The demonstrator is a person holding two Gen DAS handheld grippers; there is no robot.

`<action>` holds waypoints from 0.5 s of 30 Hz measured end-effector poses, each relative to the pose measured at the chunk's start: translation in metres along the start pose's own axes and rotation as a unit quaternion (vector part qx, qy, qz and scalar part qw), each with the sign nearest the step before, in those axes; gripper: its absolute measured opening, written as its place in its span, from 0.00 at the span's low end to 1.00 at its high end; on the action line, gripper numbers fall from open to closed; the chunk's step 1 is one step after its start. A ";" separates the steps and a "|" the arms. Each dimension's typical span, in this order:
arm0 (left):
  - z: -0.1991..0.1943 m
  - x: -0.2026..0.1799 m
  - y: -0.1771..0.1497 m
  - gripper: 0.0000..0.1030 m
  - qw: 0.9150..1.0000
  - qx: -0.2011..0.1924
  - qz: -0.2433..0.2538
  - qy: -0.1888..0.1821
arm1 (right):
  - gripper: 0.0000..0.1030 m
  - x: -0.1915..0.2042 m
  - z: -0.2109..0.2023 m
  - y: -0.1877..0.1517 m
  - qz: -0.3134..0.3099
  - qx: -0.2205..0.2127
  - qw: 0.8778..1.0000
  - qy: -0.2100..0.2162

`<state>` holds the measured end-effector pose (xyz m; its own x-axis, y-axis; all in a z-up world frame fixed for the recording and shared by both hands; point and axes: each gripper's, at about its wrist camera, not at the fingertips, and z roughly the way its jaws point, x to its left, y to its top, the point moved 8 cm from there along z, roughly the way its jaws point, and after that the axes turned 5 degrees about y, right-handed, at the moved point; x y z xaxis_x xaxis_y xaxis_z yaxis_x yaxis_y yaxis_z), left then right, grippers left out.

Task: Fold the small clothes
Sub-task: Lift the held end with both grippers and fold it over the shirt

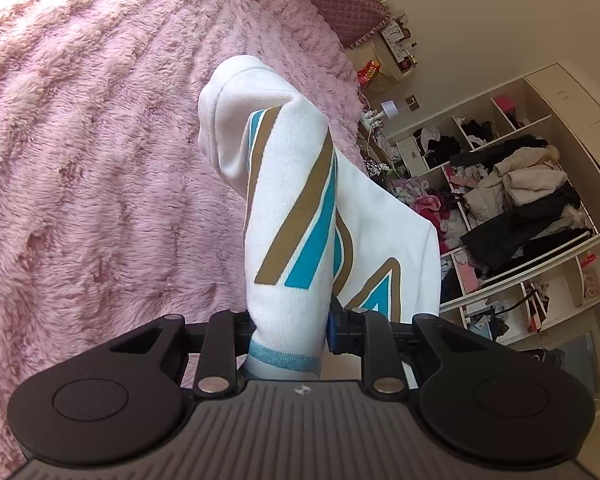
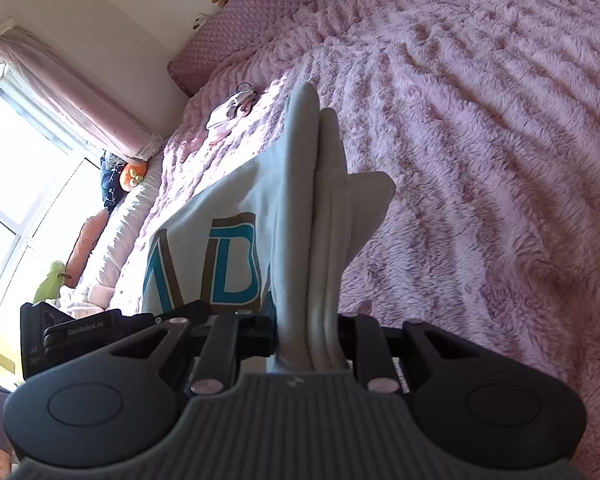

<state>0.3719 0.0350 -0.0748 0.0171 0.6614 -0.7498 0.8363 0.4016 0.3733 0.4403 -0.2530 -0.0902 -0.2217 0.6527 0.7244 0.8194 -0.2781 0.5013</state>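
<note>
A small white top with teal and brown letters hangs lifted above the pink fluffy blanket. My left gripper is shut on one bunched edge of it, with the teal-trimmed hem poking out behind the jaws. In the right wrist view the same white top stretches away to the left, its letters showing. My right gripper is shut on several gathered folds of its cloth, which stand up in front of the camera. The black housing of the other gripper shows at the left edge.
The blanket covers a wide bed. A small pale garment lies on it near the quilted pink headboard. Open shelves stuffed with clothes stand beside the bed. A window with a pink curtain is on the other side.
</note>
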 end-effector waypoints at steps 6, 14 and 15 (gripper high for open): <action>-0.080 -0.006 -0.016 0.26 0.999 -0.034 0.030 0.020 | 0.14 0.072 -0.017 -0.047 -0.028 0.007 0.999 0.044; -0.120 0.035 -0.031 0.26 0.997 -0.053 0.032 0.042 | 0.14 0.111 0.001 -0.103 -0.046 0.030 0.997 0.056; -0.119 0.043 -0.032 0.26 0.997 -0.054 0.030 0.042 | 0.14 0.111 0.007 -0.109 -0.049 0.033 0.997 0.050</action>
<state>0.2805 0.1263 -0.0544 0.0165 0.7352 -0.6777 0.7709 0.4223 0.4769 0.3307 -0.1455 -0.0679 -0.3513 0.6005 0.7183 0.8233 -0.1671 0.5424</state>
